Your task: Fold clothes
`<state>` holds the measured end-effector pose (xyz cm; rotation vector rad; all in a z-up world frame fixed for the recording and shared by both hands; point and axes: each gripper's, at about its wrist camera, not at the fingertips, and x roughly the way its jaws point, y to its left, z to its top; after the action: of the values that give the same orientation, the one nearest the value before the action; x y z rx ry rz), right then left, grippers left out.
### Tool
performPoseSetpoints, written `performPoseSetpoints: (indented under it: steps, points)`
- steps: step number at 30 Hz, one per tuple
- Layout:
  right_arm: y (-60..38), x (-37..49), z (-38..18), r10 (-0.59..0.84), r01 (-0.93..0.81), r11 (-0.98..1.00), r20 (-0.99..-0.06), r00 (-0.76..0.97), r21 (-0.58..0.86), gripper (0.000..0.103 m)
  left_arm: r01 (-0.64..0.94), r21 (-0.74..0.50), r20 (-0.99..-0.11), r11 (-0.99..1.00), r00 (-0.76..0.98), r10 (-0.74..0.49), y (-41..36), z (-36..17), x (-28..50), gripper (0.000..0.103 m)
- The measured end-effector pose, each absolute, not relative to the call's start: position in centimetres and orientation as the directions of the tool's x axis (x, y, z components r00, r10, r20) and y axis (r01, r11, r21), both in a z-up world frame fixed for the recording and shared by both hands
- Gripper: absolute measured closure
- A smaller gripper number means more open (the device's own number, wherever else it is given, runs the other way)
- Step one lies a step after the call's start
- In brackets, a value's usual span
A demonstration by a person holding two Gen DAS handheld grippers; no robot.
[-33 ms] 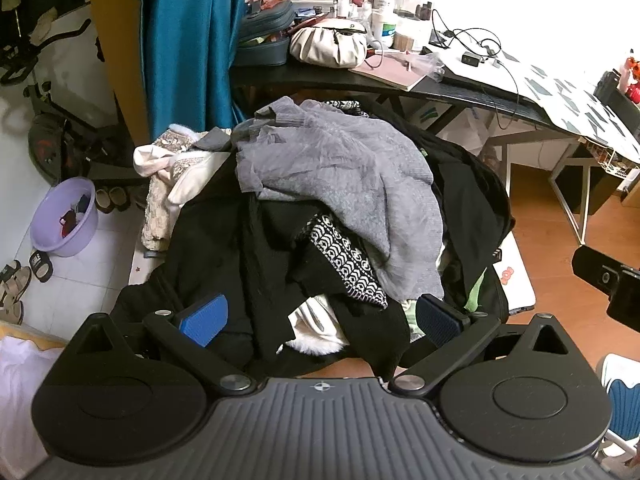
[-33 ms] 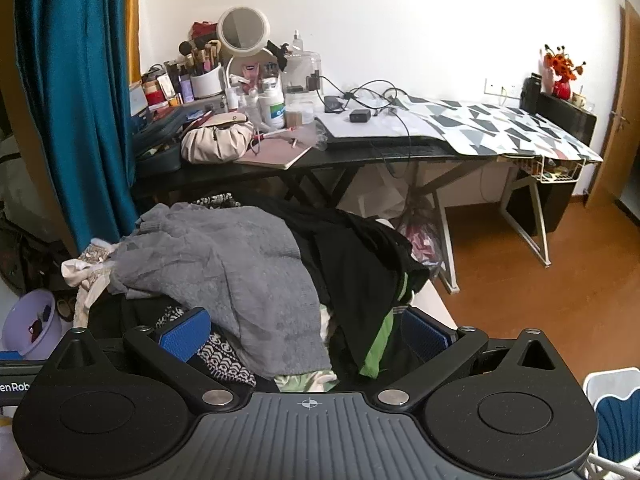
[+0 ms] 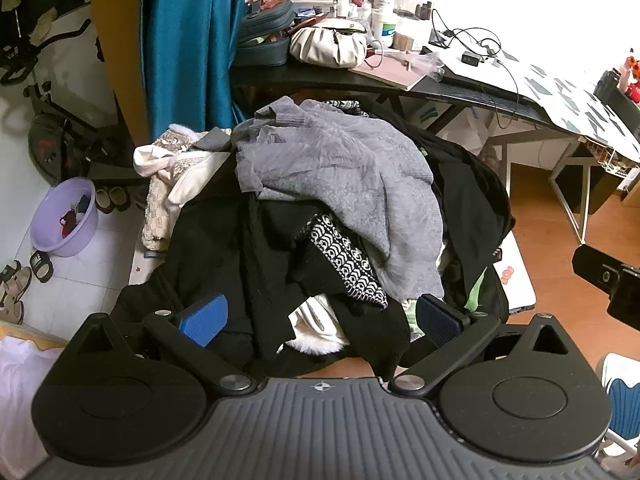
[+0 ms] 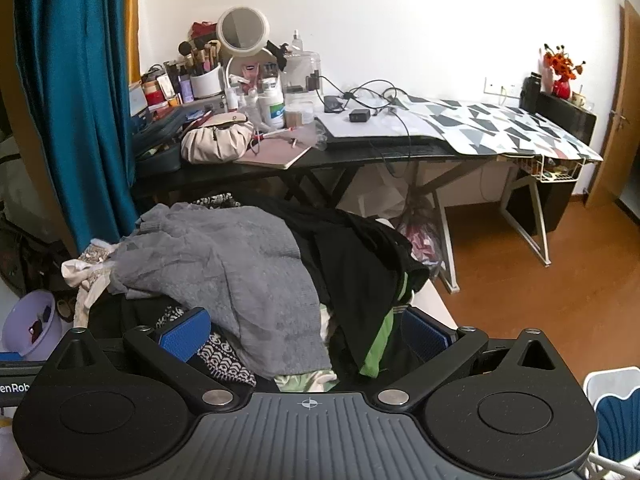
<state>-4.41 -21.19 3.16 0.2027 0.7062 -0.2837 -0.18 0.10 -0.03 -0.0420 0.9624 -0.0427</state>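
Here, both claws hang spread wide with nothing between their pads. The left claw (image 3: 320, 318) sits low over the near edge of the clothes pile (image 3: 332, 232); the right claw (image 4: 306, 332) hovers at the same near edge, a little further to the right side of the heap.

Nearest the left claw, between its pads, lies a white furry piece (image 3: 316, 332) tucked under black cloth (image 3: 224, 248). Just ahead of that is a black-and-white patterned knit (image 3: 344, 256). Beyond it, draped across the top, is the grey sweater (image 3: 344, 176), which in the right view reaches down nearly to the right claw's gap. To the right of that claw a black garment with a green stripe (image 4: 378, 344) hangs off the heap. Farthest off stands the cluttered desk (image 4: 360, 156).

Nothing in the pile lies folded; everything is jumbled and overlapping, and no flat stack shows in either view. Whether folded pieces sit elsewhere cannot be told.

To pick one piece cleanly, I judge the grey sweater the best choice, since it rides on top and little pins it. Pinch a single layer at a hem or shoulder, not a bunch, and lift slowly so the patterned knit below does not drag along. The knit will stretch and sag, so both claws should take separated edges.
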Motion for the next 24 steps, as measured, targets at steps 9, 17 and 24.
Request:
performPoseSetpoints:
  steps: [9, 17, 24]
  points:
    - [-21.0, -4.9, 3.3, -0.175, 0.308, 0.947, -0.654, 0.736, 0.093, 0.001, 0.011, -0.023, -0.839, 1.000, 0.544, -0.025, 0.1, 0.0, -0.1, 0.001]
    - [-21.4, -4.5, 3.5, -0.164, 0.317, 0.941, -0.662, 0.731, 0.117, 0.001, -0.010, -0.008, -0.821, 1.000, 0.571, 0.000, 0.3, 0.9, -0.9, 0.001]
    - [-21.1, -4.7, 3.5, -0.157, 0.305, 0.946, -0.660, 0.734, 0.114, 0.001, -0.018, -0.003, -0.815, 1.000, 0.579, 0.009, 0.5, 1.1, -1.2, 0.001]
